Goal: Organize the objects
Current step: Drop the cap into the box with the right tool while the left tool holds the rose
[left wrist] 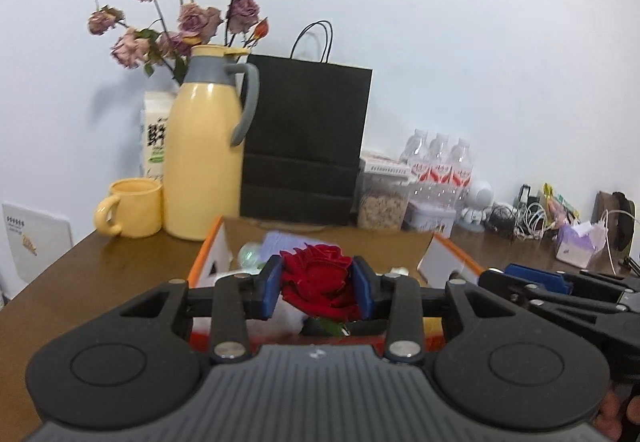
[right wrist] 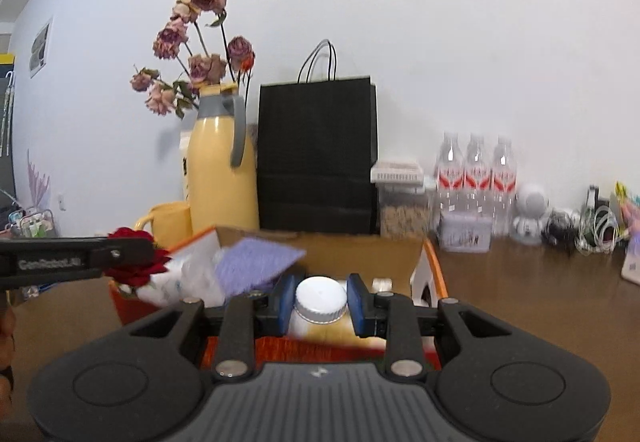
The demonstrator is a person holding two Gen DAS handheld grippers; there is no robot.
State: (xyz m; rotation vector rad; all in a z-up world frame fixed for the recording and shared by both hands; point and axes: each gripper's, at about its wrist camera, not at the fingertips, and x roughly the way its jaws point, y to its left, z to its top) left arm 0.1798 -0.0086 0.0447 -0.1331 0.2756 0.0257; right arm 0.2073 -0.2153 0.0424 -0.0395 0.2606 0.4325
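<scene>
My left gripper (left wrist: 318, 288) is shut on a red rose (left wrist: 316, 284), its blue pads pressing the bloom from both sides above an open cardboard box (left wrist: 448, 262) with orange edges. In the right wrist view the same rose (right wrist: 138, 262) shows at the left, partly behind the left gripper's black finger. My right gripper (right wrist: 320, 300) is shut on a white-capped bottle (right wrist: 320, 300), held above the box (right wrist: 434, 270). A purple cloth (right wrist: 256, 262) and white items lie inside the box.
Behind the box stand a yellow thermos jug (left wrist: 202, 157), a yellow mug (left wrist: 130, 207), a black paper bag (left wrist: 304, 137) and dried pink roses (left wrist: 188, 17). Water bottles (left wrist: 438, 165), a jar, a small white robot figure and cables line the wall at right.
</scene>
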